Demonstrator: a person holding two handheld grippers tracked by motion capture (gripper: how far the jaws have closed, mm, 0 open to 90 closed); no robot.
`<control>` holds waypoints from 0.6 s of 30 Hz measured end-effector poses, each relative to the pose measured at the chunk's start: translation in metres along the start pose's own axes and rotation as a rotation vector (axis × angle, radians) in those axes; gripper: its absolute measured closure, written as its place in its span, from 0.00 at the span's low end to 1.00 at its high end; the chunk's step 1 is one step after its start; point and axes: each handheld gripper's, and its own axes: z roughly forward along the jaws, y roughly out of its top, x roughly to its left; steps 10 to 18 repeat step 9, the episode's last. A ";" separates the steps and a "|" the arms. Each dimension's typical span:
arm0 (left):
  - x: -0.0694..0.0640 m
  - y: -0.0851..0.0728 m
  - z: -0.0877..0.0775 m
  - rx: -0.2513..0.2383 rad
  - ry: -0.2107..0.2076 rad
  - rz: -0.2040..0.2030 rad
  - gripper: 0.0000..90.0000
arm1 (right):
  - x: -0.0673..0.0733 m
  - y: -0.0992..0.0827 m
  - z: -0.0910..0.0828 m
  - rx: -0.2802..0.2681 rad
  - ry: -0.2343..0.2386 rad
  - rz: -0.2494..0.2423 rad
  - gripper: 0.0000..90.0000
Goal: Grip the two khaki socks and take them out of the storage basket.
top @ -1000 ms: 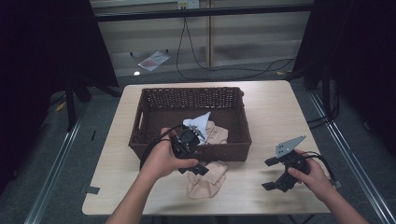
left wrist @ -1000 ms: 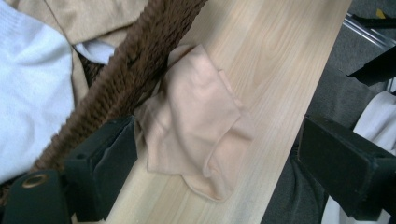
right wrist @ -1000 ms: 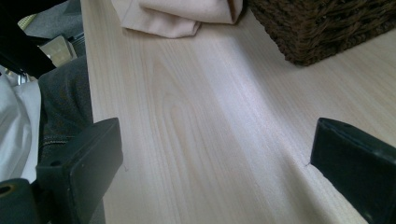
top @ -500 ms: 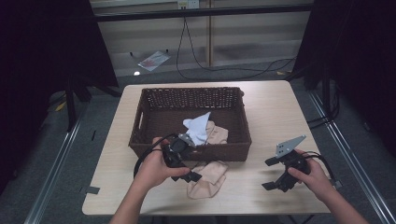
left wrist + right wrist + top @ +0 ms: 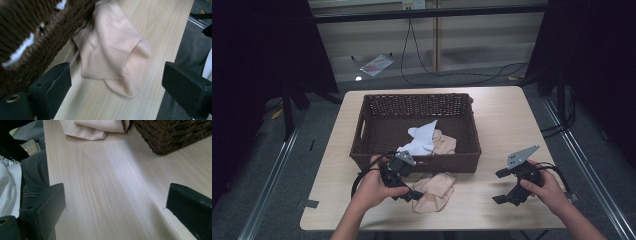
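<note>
A peach cloth (image 5: 435, 190) lies crumpled on the table just in front of the brown wicker basket (image 5: 371, 111). A white cloth (image 5: 422, 140) and another peach cloth (image 5: 443, 143) lie inside the basket. My left gripper (image 5: 410, 182) is open low over the table, at the left edge of the peach cloth (image 5: 112, 50). Its jaws stand wide apart with the cloth ahead of them and nothing held. The basket wall (image 5: 30, 37) is right beside one jaw. My right gripper (image 5: 502, 186) is open above bare table, right of the basket.
The wooden table (image 5: 507, 125) has free room right of the basket. In the right gripper view the peach cloth (image 5: 95, 127) and the basket's corner (image 5: 175, 135) lie far ahead. The table's front edge is close to both hands. Cables (image 5: 422, 60) run on the floor beyond.
My left gripper has drawn back from the basket's front rim, down and to the left, to the table beside the peach cloth. The right gripper has stayed put.
</note>
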 end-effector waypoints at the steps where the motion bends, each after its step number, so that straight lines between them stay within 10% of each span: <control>1: 0.001 -0.002 0.001 0.008 0.004 0.001 0.10 | 0.000 0.000 0.000 0.000 0.000 0.001 0.02; 18: -0.002 -0.001 0.020 -0.019 0.028 0.022 0.10 | 0.000 0.000 0.000 0.002 -0.001 0.001 0.02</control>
